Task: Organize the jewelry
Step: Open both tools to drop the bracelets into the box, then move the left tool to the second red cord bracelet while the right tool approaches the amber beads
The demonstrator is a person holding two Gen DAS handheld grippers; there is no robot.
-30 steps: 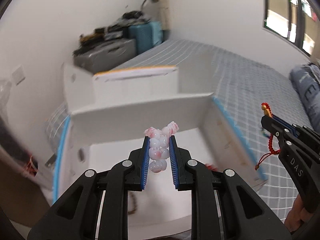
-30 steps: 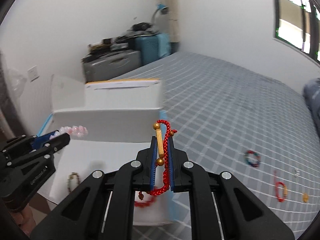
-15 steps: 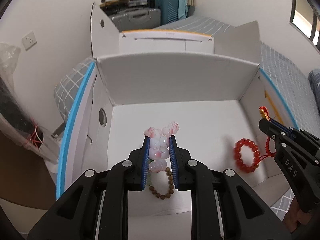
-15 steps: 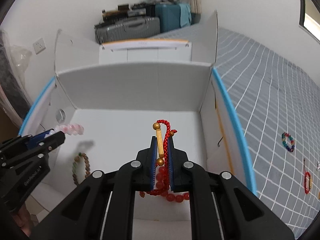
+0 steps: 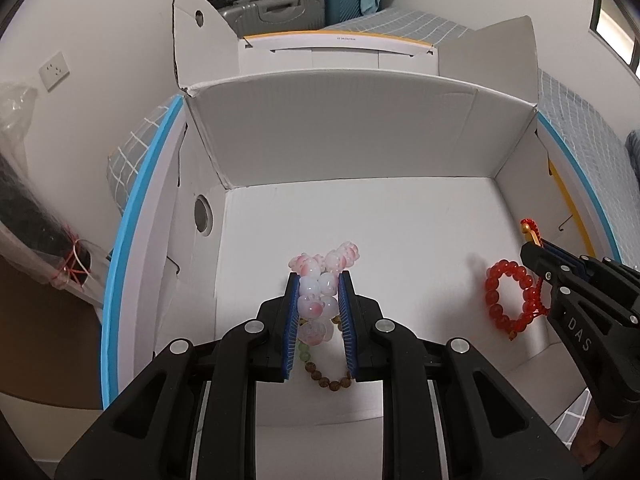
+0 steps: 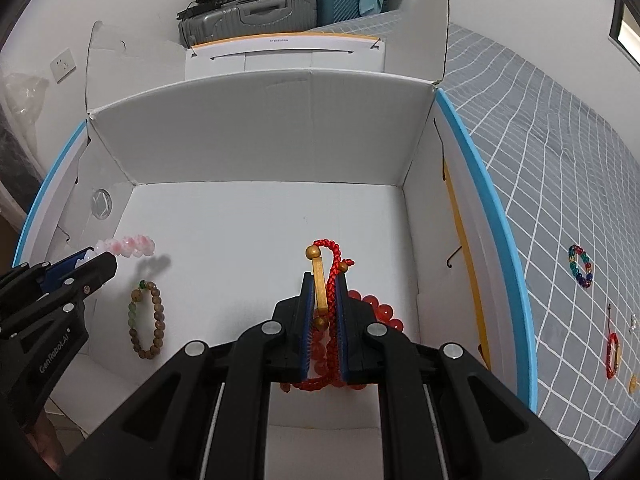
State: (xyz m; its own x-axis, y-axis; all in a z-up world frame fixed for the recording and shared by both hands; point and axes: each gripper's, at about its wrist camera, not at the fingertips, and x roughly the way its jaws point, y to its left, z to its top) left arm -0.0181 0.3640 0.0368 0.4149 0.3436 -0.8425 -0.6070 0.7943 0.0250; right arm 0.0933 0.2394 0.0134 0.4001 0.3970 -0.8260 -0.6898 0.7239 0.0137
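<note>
Left hand-held gripper (image 5: 319,312): clamped on the pink-and-white bead bracelet (image 5: 320,288), which bunches up between the blue pads over the floor of the white cardboard box (image 5: 360,140).
Right hand-held gripper (image 6: 325,312): pressed together on the red braided cord bracelet (image 6: 334,268) with its gold bar, also over the box floor.
Red bead bracelet (image 5: 506,300): lies on the box floor at 3 o'clock from the pink beads in the left wrist view; in the right wrist view it is mostly hidden under the right jaws.
Brown-and-green bead bracelet (image 6: 147,320): lies on the box floor at 9 o'clock from the red cord; the right wrist view shows the whole ring, the left wrist view only its lower arc below the pads.
Only in the right wrist view: the grey checked bed cover (image 6: 560,160) at 3 o'clock of the box, carrying a multicoloured bead bracelet (image 6: 580,266), a second red cord bracelet (image 6: 612,354) and smaller pieces too small to tell.
Only in the left wrist view: a clear plastic bag (image 5: 36,208) at 9 o'clock, outside the box.
Both views: suitcases (image 6: 256,12) against the wall at 12 o'clock.
Change from a second ago: both grippers have tipped down and come in over the box, so its floor and the two lying bracelets now show plainly; both grips are unchanged.
</note>
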